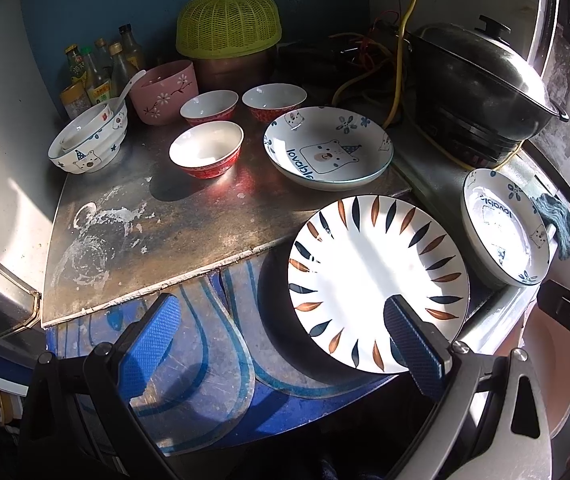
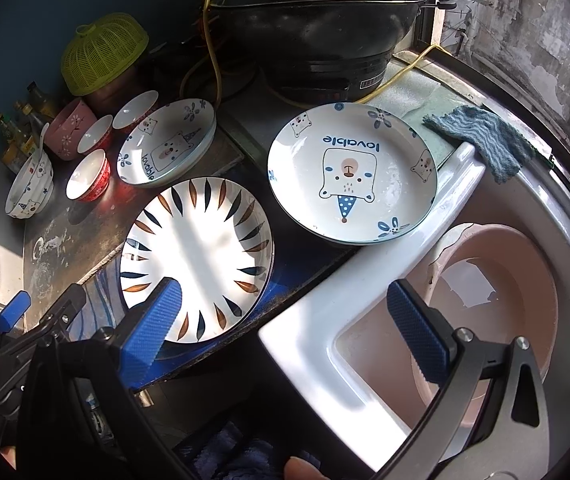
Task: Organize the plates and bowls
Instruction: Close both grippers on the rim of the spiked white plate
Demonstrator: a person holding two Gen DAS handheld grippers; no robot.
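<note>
Only your left wrist view takes in the full row of bottles (image 1: 97, 68) behind the stacked bear bowls (image 1: 89, 140) and three red bowls (image 1: 207, 150) on the counter (image 1: 125, 216). Your left gripper (image 1: 285, 332) spreads its fingers wide, empty, beside the leaf-pattern plate (image 1: 377, 280). Only your right wrist view shows the pink basin (image 2: 497, 292) in the sink (image 2: 365, 292) under your right gripper (image 2: 285, 312), also wide and empty, near the bear plate (image 2: 353, 174).
</note>
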